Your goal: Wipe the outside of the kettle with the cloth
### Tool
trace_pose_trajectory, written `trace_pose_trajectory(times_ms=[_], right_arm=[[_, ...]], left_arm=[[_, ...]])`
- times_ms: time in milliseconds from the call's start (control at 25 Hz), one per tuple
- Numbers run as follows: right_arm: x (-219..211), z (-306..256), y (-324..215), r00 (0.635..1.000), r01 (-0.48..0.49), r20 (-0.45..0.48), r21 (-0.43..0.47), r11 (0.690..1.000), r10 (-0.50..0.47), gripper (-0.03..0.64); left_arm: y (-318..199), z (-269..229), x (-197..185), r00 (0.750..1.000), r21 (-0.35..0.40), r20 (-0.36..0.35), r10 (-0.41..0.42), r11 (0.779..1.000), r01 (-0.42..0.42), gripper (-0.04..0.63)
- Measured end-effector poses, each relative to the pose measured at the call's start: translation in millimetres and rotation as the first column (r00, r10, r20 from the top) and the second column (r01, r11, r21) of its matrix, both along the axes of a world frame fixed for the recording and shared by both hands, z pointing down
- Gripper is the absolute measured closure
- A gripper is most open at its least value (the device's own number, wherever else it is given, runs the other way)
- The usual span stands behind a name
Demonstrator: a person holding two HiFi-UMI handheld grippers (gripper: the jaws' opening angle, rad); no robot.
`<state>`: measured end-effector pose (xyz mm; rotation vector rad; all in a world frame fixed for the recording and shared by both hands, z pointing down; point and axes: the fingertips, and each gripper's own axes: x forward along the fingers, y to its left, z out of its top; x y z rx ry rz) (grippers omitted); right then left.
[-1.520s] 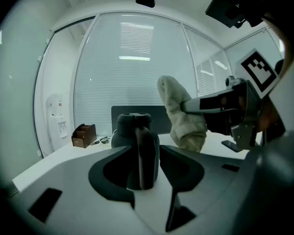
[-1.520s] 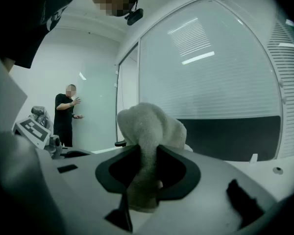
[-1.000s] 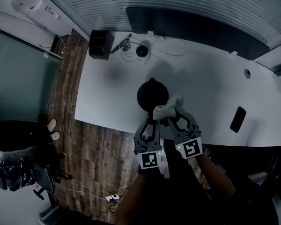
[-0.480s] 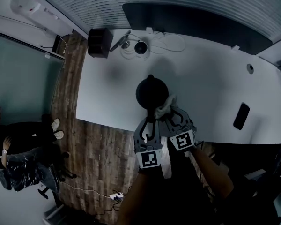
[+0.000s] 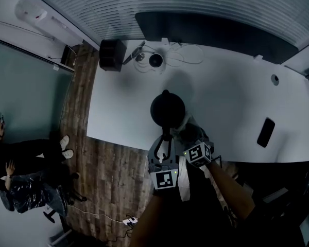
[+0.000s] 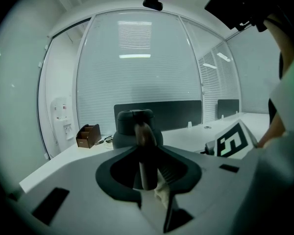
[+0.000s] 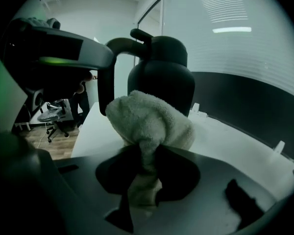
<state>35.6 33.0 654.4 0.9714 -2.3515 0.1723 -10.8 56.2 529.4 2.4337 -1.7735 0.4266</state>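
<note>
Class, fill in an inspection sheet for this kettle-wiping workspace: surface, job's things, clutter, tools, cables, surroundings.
Surface: white table.
Job's things: dark kettle upright near the table's front edge; pale cloth bunched in front of it, contact unclear.
Clutter: dark box at the far-left corner; round white device; flat black slab at right.
Tools: left tool shut on the kettle's handle; right tool shut on the cloth.
Cables: white loops beside the round device; a lead on the floor.
Surroundings: wood floor; dark partition; a person at left.
</note>
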Motion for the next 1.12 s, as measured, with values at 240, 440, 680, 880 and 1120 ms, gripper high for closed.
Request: trace_pose_trajectory(times_ms=[240,440,680,880,1120], right_arm=[[25.5,-95.8,5.0,0.992,0.070,0.087,0.189,0.979,-0.087,0.520],[8.5,-119.0,-11.3,0.971,0.223,0.027,0.251,0.942,-0.237,0.518],[6.2,-58.2,-3.6,0.964,0.265,-0.045,0.156,0.952,-0.261,0.520],[-5.9,-4.5,3.1,0.956,0.284,-0.088,0.028,0.958,-0.281,0.520],[9.9,-23.1,8.7,0.954,0.300,-0.018,0.028,0.953,-0.300,0.520]], left_arm=[[0.3,0.2,-0.1,1.000,-0.023,0.011,0.020,1.000,-0.019,0.478],[-0.5,-2.3,-1.4,0.998,-0.007,0.032,0.045,0.999,-0.045,0.477],[-2.9,-2.8,-2.1,0.998,-0.014,0.037,0.060,0.998,-0.059,0.477],[-2.6,-2.0,-3.3,0.998,-0.012,0.023,0.065,0.998,-0.065,0.477],[-2.2,1.3,-1.3,0.996,-0.032,0.040,0.084,0.996,-0.082,0.477]])
